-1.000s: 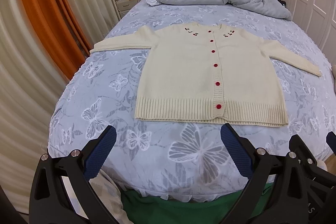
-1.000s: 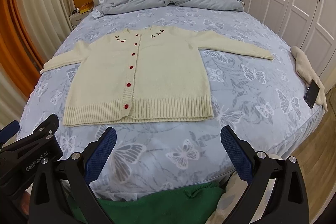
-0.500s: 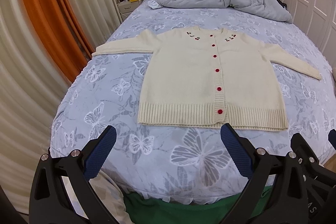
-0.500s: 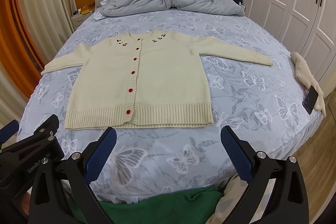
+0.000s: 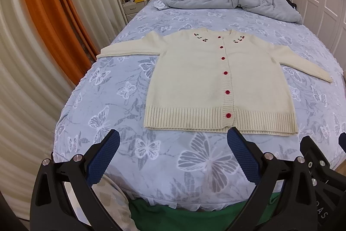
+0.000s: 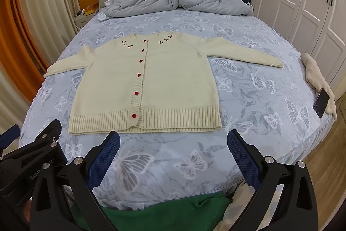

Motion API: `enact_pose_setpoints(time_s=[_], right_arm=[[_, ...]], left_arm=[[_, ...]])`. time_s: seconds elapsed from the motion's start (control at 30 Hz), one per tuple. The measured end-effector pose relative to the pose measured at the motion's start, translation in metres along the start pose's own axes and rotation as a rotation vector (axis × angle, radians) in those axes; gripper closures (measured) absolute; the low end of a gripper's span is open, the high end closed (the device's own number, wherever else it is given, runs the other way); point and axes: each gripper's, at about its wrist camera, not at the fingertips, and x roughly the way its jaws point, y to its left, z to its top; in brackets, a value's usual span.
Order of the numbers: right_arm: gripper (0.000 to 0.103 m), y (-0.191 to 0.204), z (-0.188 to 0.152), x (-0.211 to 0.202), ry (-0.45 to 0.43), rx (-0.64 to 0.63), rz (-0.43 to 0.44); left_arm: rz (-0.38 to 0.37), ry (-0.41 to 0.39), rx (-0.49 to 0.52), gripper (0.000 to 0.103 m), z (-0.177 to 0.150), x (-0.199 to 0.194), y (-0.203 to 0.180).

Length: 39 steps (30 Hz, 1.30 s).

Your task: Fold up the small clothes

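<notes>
We see a cream cardigan [image 5: 218, 83] with red buttons lying flat and face up on the butterfly-print bed [image 5: 129, 88], buttoned, both sleeves spread out to the sides and its ribbed hem toward us. Our left gripper [image 5: 173, 155] and right gripper [image 6: 173, 155] both hover short of that hem with their blue-padded jaws spread wide, holding nothing and not touching the fabric. A rumpled grey duvet [image 6: 173, 1] is heaped at the headboard, and a dark phone [image 6: 321, 102] rests on a cream cloth [image 6: 313, 70] at the bed's right edge.
</notes>
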Motion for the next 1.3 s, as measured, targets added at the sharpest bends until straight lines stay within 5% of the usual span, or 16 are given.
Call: enact_pose_setpoints(time_s=[1.3], right_arm=[[0.005, -0.0001, -0.0017, 0.0046, 0.013, -0.005, -0.002]], left_arm=[[0.009, 0.010, -0.002, 0.007, 0.0006, 0.0053, 0.0049]])
